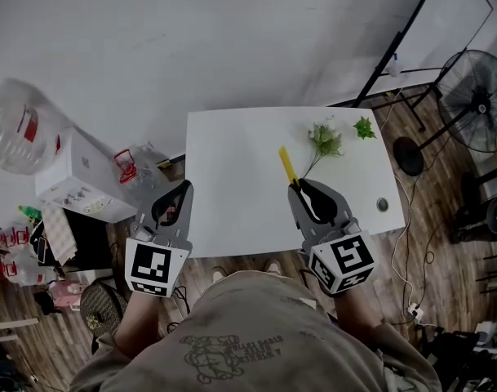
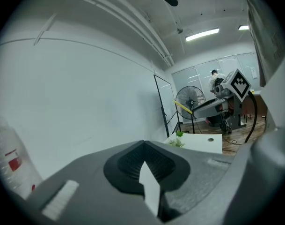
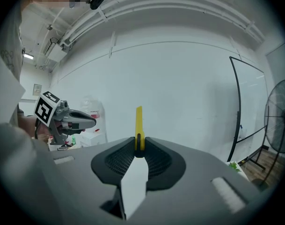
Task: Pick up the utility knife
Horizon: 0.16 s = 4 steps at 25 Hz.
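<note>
R gripper (image 1: pixel 295 184) is clenched on the utility knife (image 1: pixel 288 167). In the right gripper view the yellow body sits pinched between the two dark pads, w/ most of its length sticking out past the tips, roughly in line w/ the jaws. The left gripper view catches it from the side: knife is up in the air, above the white table (image 1: pixel 232 170) and not touching it.

So the pick-up looks done, or as good as. At most what's left is holding it steady & clear of the table. The grip is near one end only, so I'd guess the knife could pivot if jolted. Can't tell whether the blade is out.

L gripper (image 1: pixel 185 186) has its jaws pressed together w/ nothing between them. It hangs by the table's left edge, well apart from the knife, and seems to play no part in the job.

Other stuff on the table:
- flower sprig (image 1: pixel 323 141) – in the head view its stem runs close to the knife, but the knife is lifted over it
- small green leaf bit (image 1: pixel 363 127) toward the far edge
- small round thing (image 1: pixel 383 205) near the right edge
</note>
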Available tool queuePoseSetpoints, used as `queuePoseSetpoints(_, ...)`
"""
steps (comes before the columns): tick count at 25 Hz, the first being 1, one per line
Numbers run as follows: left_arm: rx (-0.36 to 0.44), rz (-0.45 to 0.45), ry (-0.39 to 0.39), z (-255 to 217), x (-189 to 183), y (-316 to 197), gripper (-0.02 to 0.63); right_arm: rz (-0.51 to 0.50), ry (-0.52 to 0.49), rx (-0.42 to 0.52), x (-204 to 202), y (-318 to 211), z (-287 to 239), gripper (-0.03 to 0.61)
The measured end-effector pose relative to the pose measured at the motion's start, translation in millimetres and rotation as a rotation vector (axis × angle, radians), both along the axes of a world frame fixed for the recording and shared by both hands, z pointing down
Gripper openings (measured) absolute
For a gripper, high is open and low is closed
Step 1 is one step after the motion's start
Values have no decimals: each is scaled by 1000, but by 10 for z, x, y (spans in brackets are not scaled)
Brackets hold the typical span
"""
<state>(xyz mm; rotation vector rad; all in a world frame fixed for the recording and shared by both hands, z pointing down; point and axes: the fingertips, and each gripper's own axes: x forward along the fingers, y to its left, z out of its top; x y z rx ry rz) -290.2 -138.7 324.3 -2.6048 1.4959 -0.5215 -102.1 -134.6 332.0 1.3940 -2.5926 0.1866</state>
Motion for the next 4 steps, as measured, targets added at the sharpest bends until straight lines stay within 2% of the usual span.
queuePoseSetpoints(4,1,4,11,-8,44,15,0,6,-16,-2,28,18,-18,91)
